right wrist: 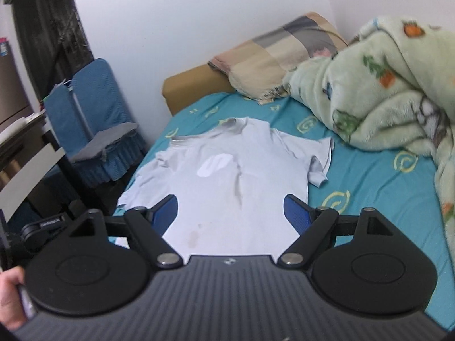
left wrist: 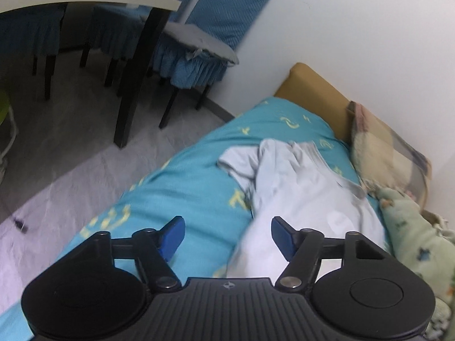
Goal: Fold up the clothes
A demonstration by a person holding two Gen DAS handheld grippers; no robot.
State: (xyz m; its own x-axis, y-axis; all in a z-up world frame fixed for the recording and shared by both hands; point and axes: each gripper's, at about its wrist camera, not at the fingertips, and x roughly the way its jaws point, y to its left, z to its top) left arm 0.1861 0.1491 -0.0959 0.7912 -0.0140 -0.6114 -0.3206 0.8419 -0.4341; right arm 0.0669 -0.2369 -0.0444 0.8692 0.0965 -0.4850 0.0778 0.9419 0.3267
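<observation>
- Shirt [right wrist: 224, 176], pale grey, lies spread on the teal bed [right wrist: 369, 187], one sleeve crumpled at right; I see no fold made yet.
- My left gripper [left wrist: 226, 234] and right gripper [right wrist: 231, 213] hover over its near hem, jaws parted, holding nothing.

The bed [right wrist: 369, 182], covered in a teal sheet with yellow motifs, carries a pale T-shirt [right wrist: 227, 176] spread flat near its left edge, a checked pillow [right wrist: 273, 54] at the far end, and a heaped green blanket [right wrist: 392, 91] on the right.
</observation>
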